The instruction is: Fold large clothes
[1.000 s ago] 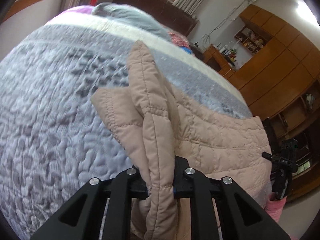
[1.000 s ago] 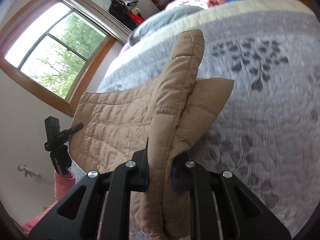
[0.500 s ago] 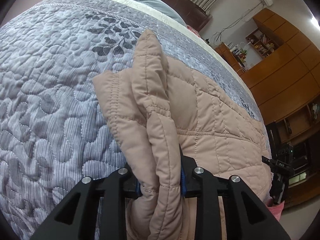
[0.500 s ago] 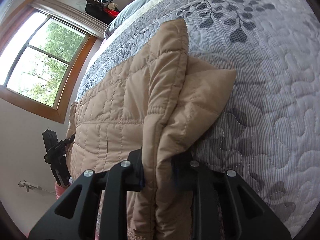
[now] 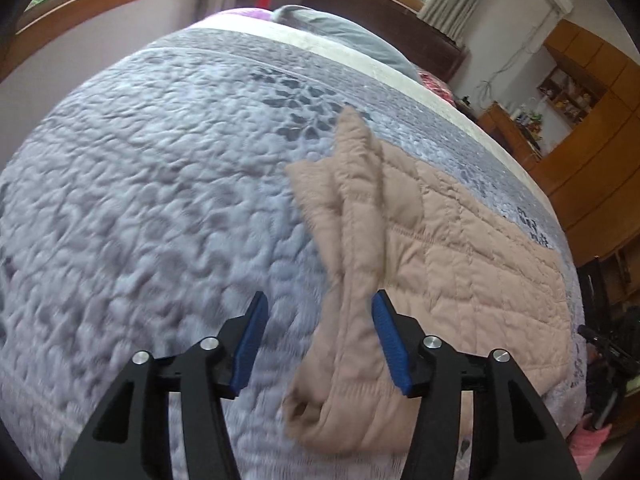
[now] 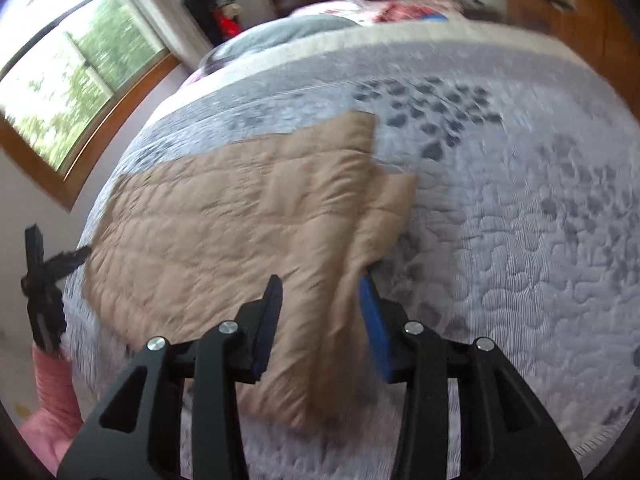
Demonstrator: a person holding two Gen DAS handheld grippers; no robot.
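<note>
While jaws part, jacket point(image 5: 440, 248) lies between left hand-held gripper point(image 5: 316, 344).

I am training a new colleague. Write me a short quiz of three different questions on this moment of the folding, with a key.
1. True or false: the left gripper is clamped shut on the beige quilted padded jacket.
2. Multiple choice: what does the jacket lie on? A) a bare wooden floor B) a grey quilted bedspread with a dark leaf pattern C) a glass table
3. Fill in: the blue pads of the right gripper stand ____, with the jacket's edge between them.

Key: 1 false, its fingers stand apart; both grippers' jaws have just been opening, the cloth loose between them. 2 B. 3 apart.
</note>
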